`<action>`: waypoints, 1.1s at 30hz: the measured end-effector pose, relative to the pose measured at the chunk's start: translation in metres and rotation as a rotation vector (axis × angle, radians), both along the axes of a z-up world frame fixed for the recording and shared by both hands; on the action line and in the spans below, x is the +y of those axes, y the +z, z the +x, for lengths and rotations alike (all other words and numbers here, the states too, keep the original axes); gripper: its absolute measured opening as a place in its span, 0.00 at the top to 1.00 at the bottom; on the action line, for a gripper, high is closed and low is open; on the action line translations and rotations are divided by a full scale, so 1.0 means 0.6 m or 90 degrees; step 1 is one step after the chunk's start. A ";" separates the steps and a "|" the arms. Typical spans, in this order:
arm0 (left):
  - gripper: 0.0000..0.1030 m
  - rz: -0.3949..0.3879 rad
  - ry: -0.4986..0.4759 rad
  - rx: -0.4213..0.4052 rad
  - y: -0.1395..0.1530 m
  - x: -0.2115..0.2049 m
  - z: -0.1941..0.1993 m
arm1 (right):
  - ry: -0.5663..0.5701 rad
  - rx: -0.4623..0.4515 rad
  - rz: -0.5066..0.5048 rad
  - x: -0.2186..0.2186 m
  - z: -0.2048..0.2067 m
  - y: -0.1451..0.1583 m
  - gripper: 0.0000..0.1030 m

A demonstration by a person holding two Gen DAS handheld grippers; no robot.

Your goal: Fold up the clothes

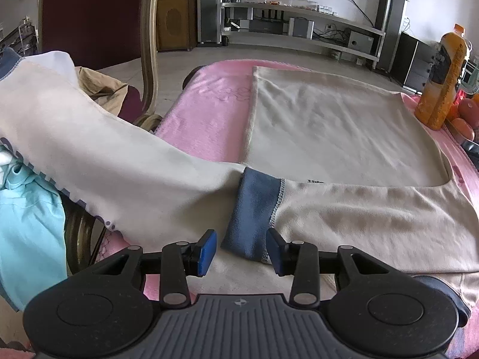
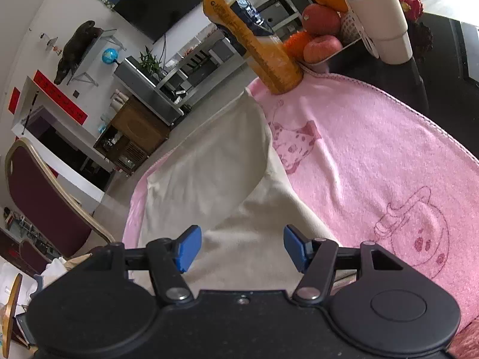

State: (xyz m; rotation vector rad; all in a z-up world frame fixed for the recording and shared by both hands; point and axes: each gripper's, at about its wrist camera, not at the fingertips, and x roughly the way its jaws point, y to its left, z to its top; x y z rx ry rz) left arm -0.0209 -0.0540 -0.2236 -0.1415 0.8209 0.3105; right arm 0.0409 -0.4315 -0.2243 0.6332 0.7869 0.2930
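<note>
At the near edge of a table draped in a pink blanket [image 2: 374, 155], two hand-held grippers hover over a cream garment [image 1: 329, 119] midway through folding. The left gripper [image 1: 241, 249] has its blue pads parted, the blue cuff [image 1: 254, 209] of a sleeve lying just ahead of the gap and apparently not pinched. The right gripper [image 2: 239, 248] stands wider apart, released, with cream cloth beneath its fingers but nothing clasped.

The fold looks partly done: one sleeve is laid across the near part of the garment, its cuff near the middle, while the body is smoothed flat toward the far side. A second stretch of cream cloth [image 1: 89, 149] rises off the table to the near left, over a turquoise garment [image 1: 30, 224]; whether it belongs to the same piece is hard to tell. That stretch and the final folds of the body seem still to come.

At the far right of the blanket stands an orange juice bottle [image 2: 254, 36], just beside a bowl of fruit [image 2: 320, 33] and a white tumbler [image 2: 380, 21]. Past the table, a maroon chair [image 1: 89, 15], a wooden cabinet [image 1: 176, 21], a shelving unit [image 1: 299, 27] and a wall-mounted television [image 2: 167, 3] fill a tiled living room.
</note>
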 end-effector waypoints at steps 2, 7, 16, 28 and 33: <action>0.62 0.001 -0.002 0.000 0.000 -0.001 0.000 | 0.002 0.003 -0.001 0.002 0.002 -0.002 0.42; 0.62 0.005 -0.006 0.000 0.000 -0.005 0.000 | 0.004 0.016 -0.004 0.004 0.010 -0.009 0.42; 0.62 -0.012 0.022 0.018 -0.005 0.002 -0.011 | 0.000 0.055 0.005 0.009 0.034 -0.024 0.42; 0.62 -0.015 0.009 0.027 -0.014 -0.002 -0.010 | 0.015 0.057 0.000 0.018 0.033 -0.027 0.42; 0.62 -0.018 0.008 0.026 -0.014 -0.003 -0.010 | 0.021 0.054 -0.001 0.019 0.031 -0.024 0.42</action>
